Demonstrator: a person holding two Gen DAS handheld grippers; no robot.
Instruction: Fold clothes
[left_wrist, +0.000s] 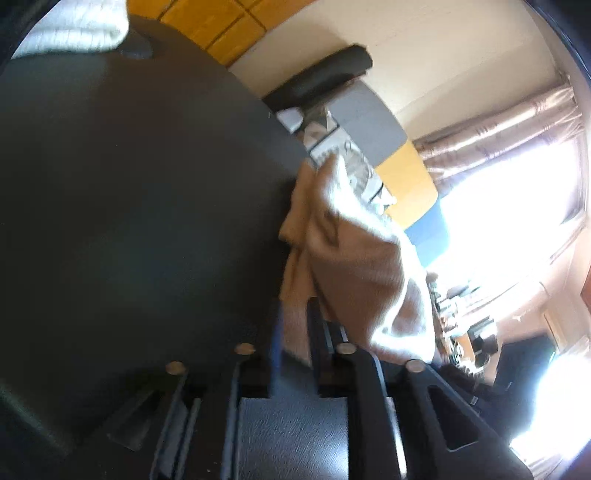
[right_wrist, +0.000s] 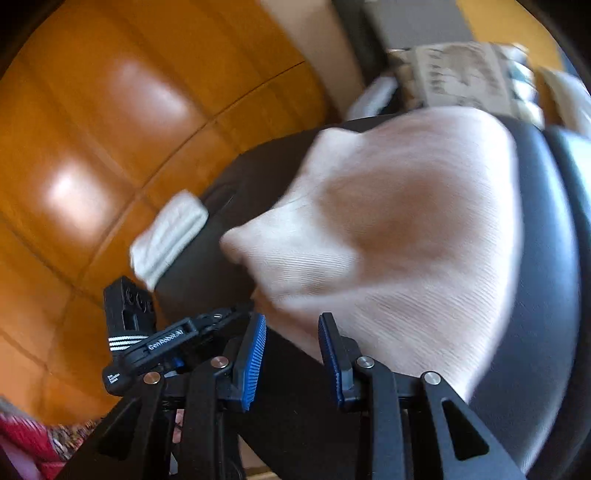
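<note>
At the bottom of the left wrist view, left gripper (left_wrist: 295, 347) closed down to a narrow gap, pinching a strip of a cream-and-tan ribbed knit garment (left_wrist: 354, 266). Blurred there, so read as a grip, not sharply seen. Rises from those fingers in a loose bunched fold, hanging off the rim of a black, smooth, rounded surface (left_wrist: 129, 184).

Right gripper (right_wrist: 291, 332) open, blue ridged pads (right_wrist: 255, 354) apart, with only dark surface showing through the gap. Holds nothing. Meets the garment just at the tip of its right-hand finger, where the near edge of the knit lies against it or just beside it; cannot tell which through the blur.

Beyond the pads, spreads as a puffed, uneven mound across the black surface, one pointed corner sticking out to the left. Further off, a folded white ribbed cloth (right_wrist: 166, 236) at the surface's rim, well apart from the garment. Past that, glossy orange floor tiles (right_wrist: 110, 110).

Looks soft, light and limp: likely to sag, stretch and bunch rather than keep any shape, and in no danger of damage. Should catch well on ridged pads. Best taken by an edge or a corner, not the raised middle; the near edge beside the open right gripper seems the natural hold, opposite the left grip, to pull it flat.
</note>
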